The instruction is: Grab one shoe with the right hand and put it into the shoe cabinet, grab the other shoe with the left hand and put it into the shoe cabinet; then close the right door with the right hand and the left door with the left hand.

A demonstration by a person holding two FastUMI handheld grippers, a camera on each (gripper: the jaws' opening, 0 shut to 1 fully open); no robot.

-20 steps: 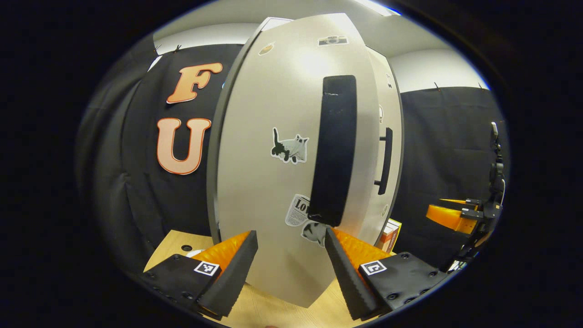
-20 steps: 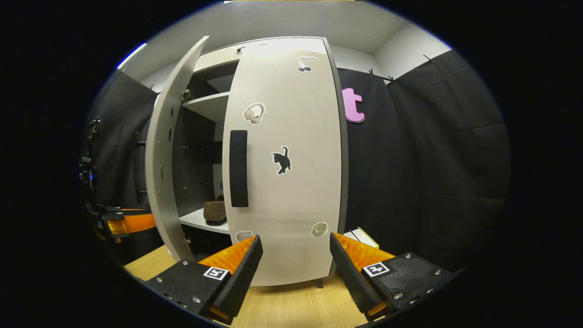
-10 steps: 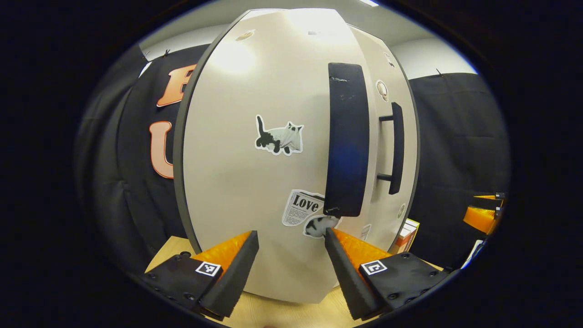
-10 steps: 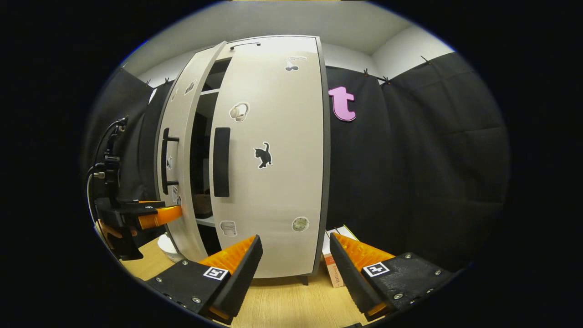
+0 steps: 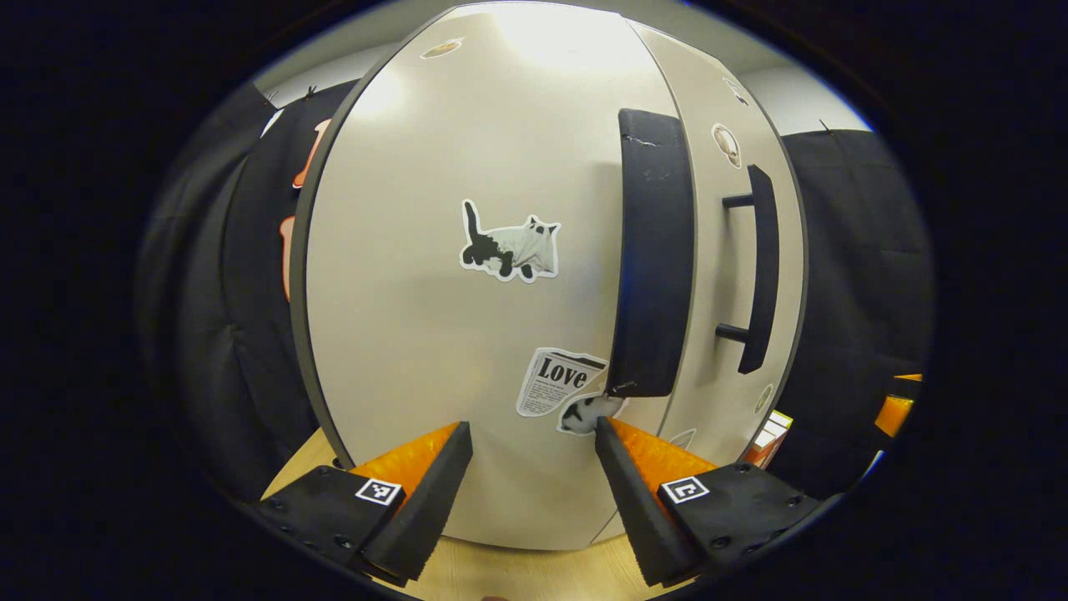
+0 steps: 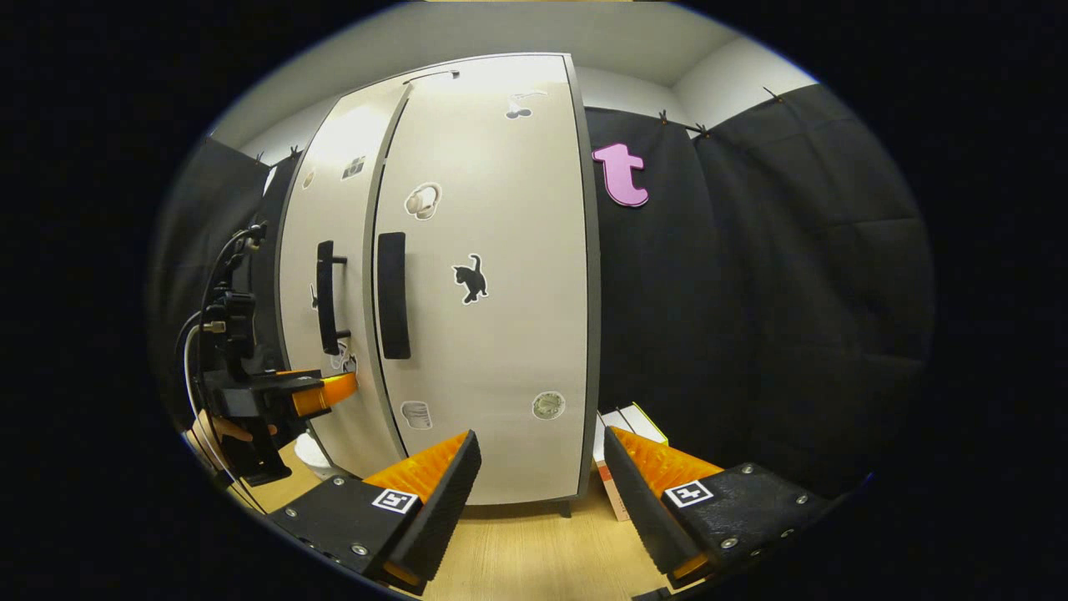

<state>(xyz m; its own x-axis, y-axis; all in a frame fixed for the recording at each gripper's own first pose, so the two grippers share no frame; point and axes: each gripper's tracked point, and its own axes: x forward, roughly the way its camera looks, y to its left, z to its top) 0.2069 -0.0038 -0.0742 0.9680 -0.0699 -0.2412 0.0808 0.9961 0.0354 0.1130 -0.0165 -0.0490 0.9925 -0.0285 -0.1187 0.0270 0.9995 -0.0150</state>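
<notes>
In the left gripper view, the left gripper (image 5: 534, 455) has its fingers spread and holding nothing, right up against the left door (image 5: 434, 317) of the shoe cabinet (image 6: 467, 275), below the door's dark handle (image 5: 655, 259) at 1 o'clock. In the right gripper view, both doors look shut or nearly so on the counter (image 6: 534, 551). The right gripper (image 6: 541, 467) hangs back, fingers spread and empty, facing the right door (image 6: 509, 334); the left gripper (image 6: 321, 392) touches the left door at 9 o'clock.
</notes>
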